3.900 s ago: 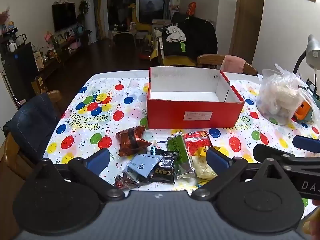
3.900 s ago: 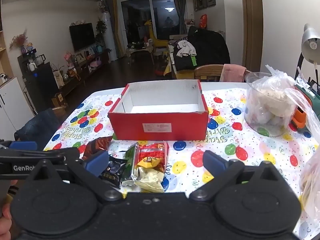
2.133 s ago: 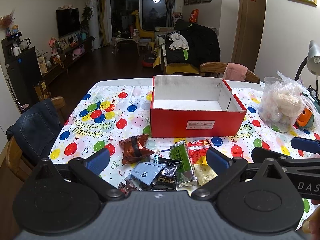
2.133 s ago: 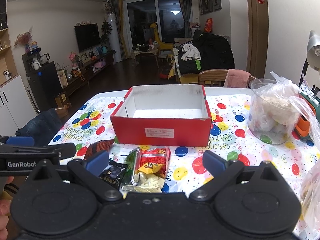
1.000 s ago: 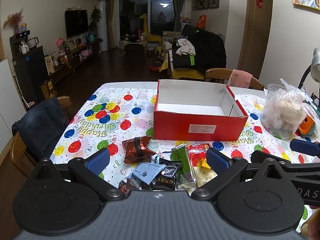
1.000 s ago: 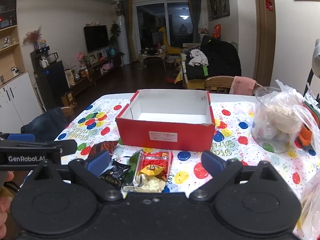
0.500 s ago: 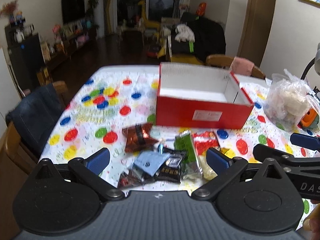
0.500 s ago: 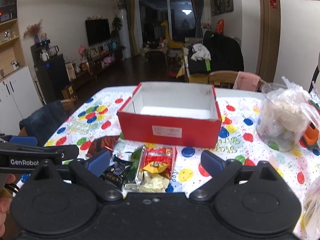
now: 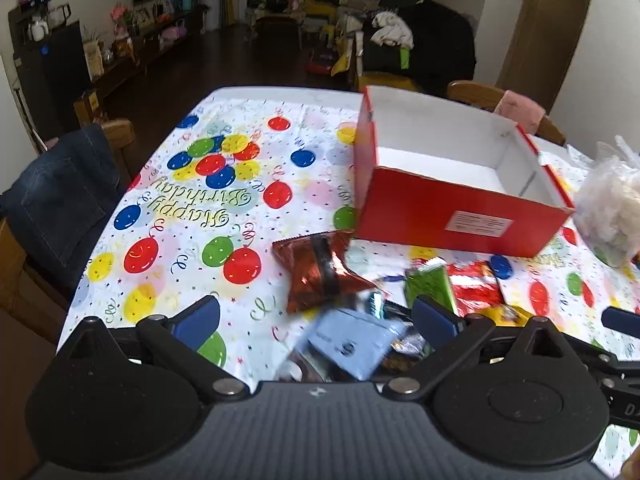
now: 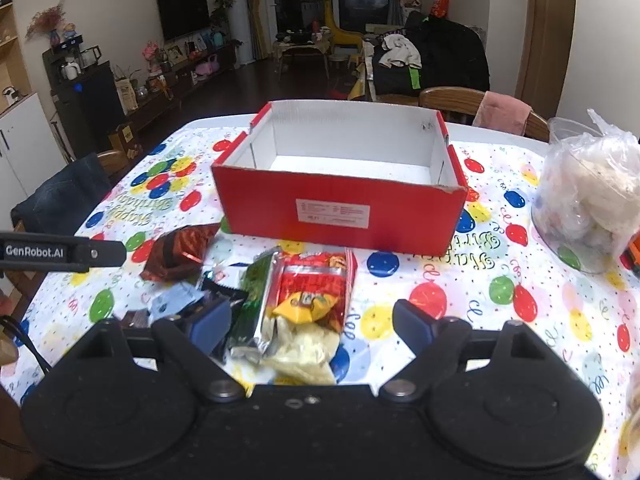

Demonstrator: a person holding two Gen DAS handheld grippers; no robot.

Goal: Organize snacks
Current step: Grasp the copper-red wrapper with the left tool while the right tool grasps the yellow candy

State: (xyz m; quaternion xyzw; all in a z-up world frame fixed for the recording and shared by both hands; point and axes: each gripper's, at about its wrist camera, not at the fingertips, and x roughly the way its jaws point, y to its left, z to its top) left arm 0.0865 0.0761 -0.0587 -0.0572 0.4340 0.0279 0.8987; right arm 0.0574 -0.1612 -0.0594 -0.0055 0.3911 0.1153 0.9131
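Note:
An empty red box with a white inside stands on the balloon tablecloth. A pile of snack packets lies in front of it: a dark red foil packet, a light blue packet, a green packet, a red and yellow packet. My left gripper is open above the blue packet. My right gripper is open above the red and yellow packet. Neither holds anything.
A clear plastic bag of pale food stands right of the box. A chair with a dark jacket is at the table's left edge. Another wooden chair is behind the table.
Both grippers have moved forward and down toward the snack pile. The left one has also tilted downward and swung left. Both stay open.

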